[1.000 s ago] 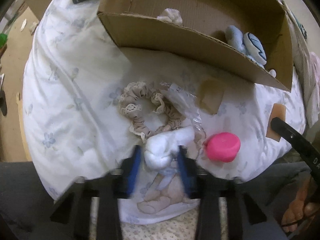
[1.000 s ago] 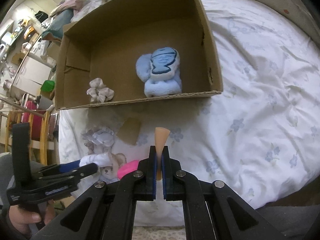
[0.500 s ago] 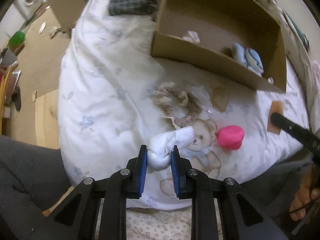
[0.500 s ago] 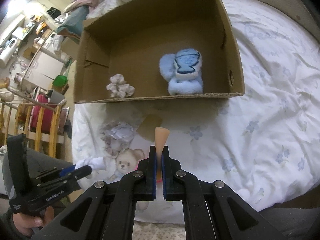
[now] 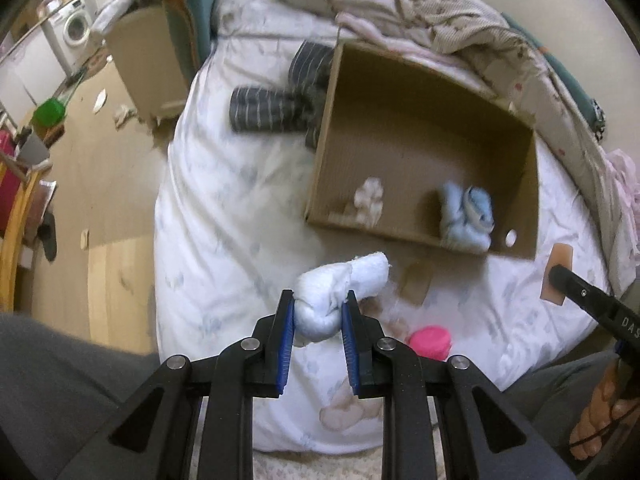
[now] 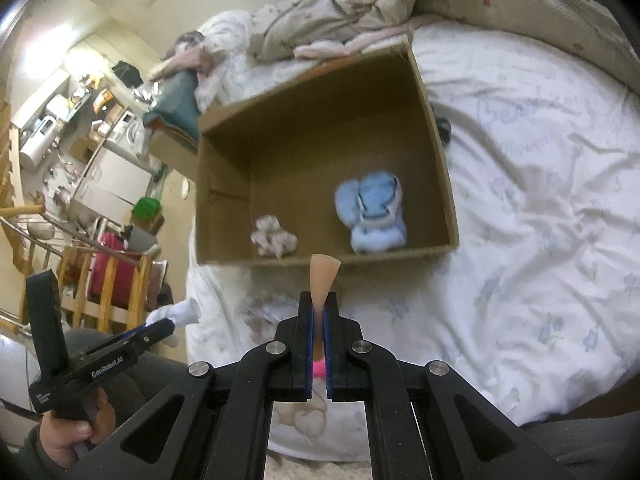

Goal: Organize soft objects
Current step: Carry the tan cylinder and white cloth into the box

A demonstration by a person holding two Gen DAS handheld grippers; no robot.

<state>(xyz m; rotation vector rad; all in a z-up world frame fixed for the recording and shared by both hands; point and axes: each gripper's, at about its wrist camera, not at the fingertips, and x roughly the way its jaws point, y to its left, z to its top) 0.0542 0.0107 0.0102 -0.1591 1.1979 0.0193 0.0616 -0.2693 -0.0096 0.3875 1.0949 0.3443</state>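
We are seeing a bed with a white, blue-flowered sheet filling the middle of both frames. An open brown cardboard box is sitting on it at upper centre, a dark striped folded cloth is lying just left of the box, a round pink puff is resting at lower right, and a rumpled beige quilt is lying along the top.

We count two grippers, left and right, one cardboard box at upper right holding two soft items, one white roll, one pink puff, and perhaps two tan sponges.
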